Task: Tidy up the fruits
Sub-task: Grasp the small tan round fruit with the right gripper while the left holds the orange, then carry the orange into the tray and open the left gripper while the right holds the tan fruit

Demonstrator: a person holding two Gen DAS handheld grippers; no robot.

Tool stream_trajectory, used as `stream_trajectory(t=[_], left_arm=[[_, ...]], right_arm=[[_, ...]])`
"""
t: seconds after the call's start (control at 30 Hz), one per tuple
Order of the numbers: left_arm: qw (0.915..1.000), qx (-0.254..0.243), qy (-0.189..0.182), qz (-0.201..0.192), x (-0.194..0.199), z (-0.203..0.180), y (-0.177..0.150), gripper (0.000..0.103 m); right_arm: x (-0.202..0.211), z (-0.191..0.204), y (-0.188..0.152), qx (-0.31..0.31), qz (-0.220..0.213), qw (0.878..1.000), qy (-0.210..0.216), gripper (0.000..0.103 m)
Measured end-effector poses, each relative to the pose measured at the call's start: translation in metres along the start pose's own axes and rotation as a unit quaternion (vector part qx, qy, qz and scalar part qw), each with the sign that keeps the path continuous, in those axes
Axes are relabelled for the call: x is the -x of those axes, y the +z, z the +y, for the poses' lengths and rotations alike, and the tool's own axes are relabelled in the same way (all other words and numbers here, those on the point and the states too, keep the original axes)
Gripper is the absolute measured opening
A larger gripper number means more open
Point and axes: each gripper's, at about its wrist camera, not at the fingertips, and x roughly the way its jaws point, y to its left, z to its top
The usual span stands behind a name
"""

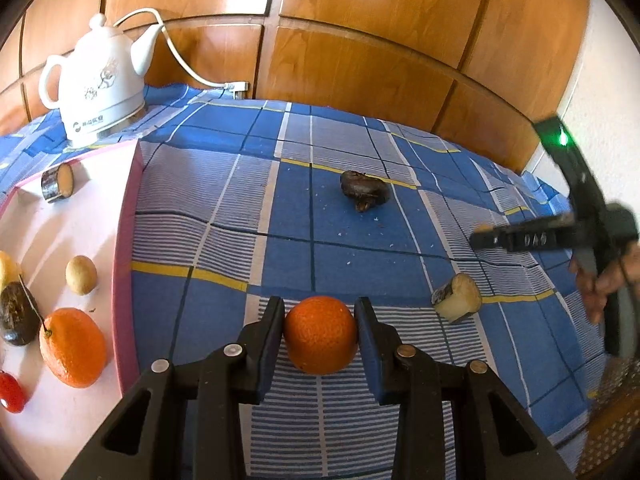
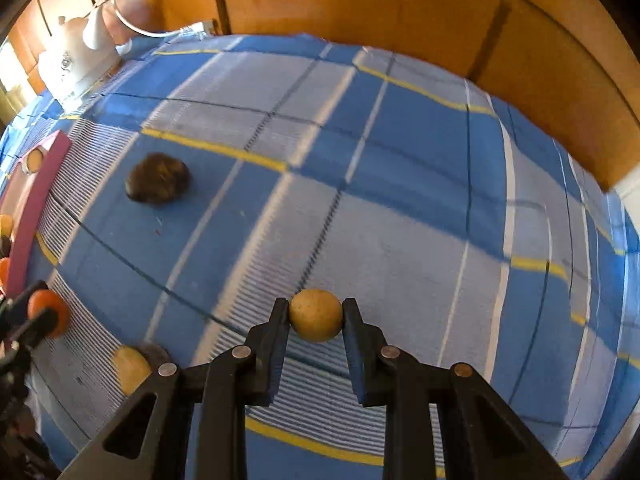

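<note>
**Two grippers, two fruits over a blue checked cloth**

Two hand-held grippers each clamp a piece of fruit above a table spread with a blue plaid tablecloth (image 1: 360,248). The left gripper (image 1: 320,312) has its jaws pressed to both sides of an orange (image 1: 320,334), just right of a pink-rimmed tray (image 1: 124,240). The right gripper (image 2: 316,312) pinches a small round tan fruit (image 2: 316,315) between its fingertips over open cloth; its view is blurred.

On the tray lie a second orange (image 1: 74,346), a tan fruit (image 1: 81,275), a dark avocado-like fruit (image 1: 18,314), a red fruit (image 1: 11,392) and a cut stub with dark skin (image 1: 58,182). On the cloth sit a dark, wrinkled fruit (image 1: 365,190) and another cut, pale-fleshed stub (image 1: 458,296). A white ceramic kettle (image 1: 98,84) stands at the far left corner before wooden panelling (image 1: 360,40). A hand (image 1: 604,284) shows at the right edge.
</note>
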Motion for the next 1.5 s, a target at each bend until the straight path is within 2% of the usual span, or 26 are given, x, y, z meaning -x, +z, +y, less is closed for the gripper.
stream_trajectory(t=[0.37,1.03,1.5], left_arm=[[1.0,-0.004,-0.001,0.003,0.021,-0.009,-0.008,0.036],[0.9984,-0.014,0.043,-0.034,0.074,-0.006,0.002,0.036],[0.9985,-0.034,0.026,-0.034,0.081,-0.021,-0.002,0.036]], right_arm=[[-0.003,-0.006,0.002,0.009,-0.011,1.0,0.008,0.026],[-0.005,0.011,0.002,0.042,-0.013,0.999,-0.013,0.027],[-0.004,0.025,-0.001,0.066,-0.018,0.997,-0.03,0.027]])
